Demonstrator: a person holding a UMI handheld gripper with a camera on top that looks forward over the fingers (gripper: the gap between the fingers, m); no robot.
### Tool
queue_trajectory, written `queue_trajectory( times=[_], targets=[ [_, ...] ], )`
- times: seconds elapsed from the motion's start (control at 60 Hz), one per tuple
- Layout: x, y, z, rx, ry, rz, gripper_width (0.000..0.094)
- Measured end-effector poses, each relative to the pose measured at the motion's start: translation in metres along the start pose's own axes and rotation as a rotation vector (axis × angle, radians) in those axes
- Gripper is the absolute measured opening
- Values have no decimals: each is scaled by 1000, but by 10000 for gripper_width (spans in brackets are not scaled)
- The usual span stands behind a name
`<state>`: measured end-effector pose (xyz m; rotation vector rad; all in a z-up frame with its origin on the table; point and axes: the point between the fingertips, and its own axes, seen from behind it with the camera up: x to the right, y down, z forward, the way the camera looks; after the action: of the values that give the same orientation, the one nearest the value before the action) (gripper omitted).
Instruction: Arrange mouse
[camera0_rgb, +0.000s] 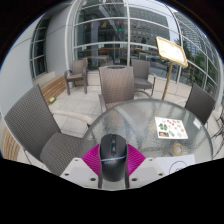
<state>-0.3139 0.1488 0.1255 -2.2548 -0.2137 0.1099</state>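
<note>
A dark grey computer mouse (111, 155) sits between my gripper's (112, 160) two fingers, with the magenta pads (92, 159) pressed against both its sides. The gripper is shut on the mouse and holds it above the near edge of a round glass table (150, 112). The mouse's front with the scroll wheel points away from me, and its rear is hidden by the gripper body.
A white card with coloured pictures (172, 127) lies on the table to the right. Wicker chairs (115, 82) stand around the table, one close at the left (35, 120). A glass building front (110, 30) and a wooden stand (172, 52) lie beyond.
</note>
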Motion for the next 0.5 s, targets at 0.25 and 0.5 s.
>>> queue_trajectory(
  times=[0.25,0.5],
  targets=[
    [165,-116,-112,267,134,3,305],
    [288,29,-54,60,161,60,302]
  ],
)
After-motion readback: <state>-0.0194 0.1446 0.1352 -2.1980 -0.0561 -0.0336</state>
